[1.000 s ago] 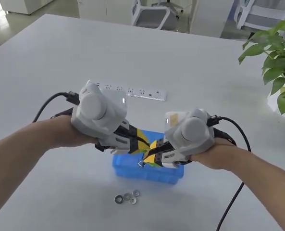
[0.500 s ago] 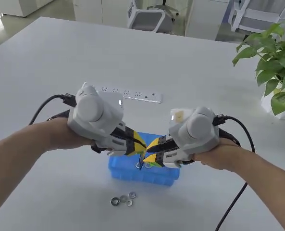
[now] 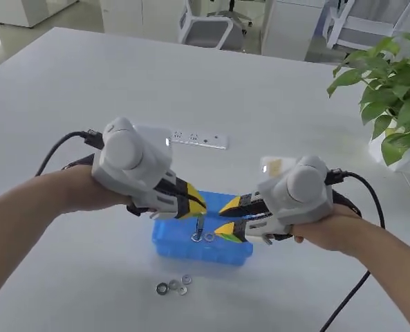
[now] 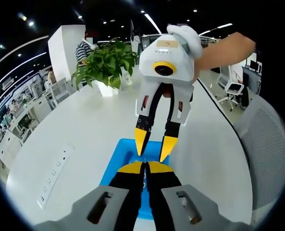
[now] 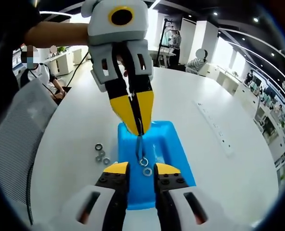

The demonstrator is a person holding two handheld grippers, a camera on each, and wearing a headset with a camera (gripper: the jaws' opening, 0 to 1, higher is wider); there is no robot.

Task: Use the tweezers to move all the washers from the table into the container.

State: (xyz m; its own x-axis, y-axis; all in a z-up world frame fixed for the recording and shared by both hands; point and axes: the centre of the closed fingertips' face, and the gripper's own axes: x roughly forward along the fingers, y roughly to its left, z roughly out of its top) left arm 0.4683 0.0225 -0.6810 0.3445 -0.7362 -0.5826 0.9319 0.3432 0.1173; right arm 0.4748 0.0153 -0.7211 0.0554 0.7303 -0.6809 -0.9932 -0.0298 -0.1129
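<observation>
Left tool (image 3: 199,206) tight on tweezers (image 3: 199,227)

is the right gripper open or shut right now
Open. In the left gripper view the right gripper has its two yellow-tipped jaws apart with a clear gap, above the blue container.

The left gripper (image 3: 198,205) and the right gripper (image 3: 227,218) both have rounded pale-grey housings and black jaws tipped with yellow. A black cable (image 3: 56,151) trails from each toward the frame's sides.
</observation>
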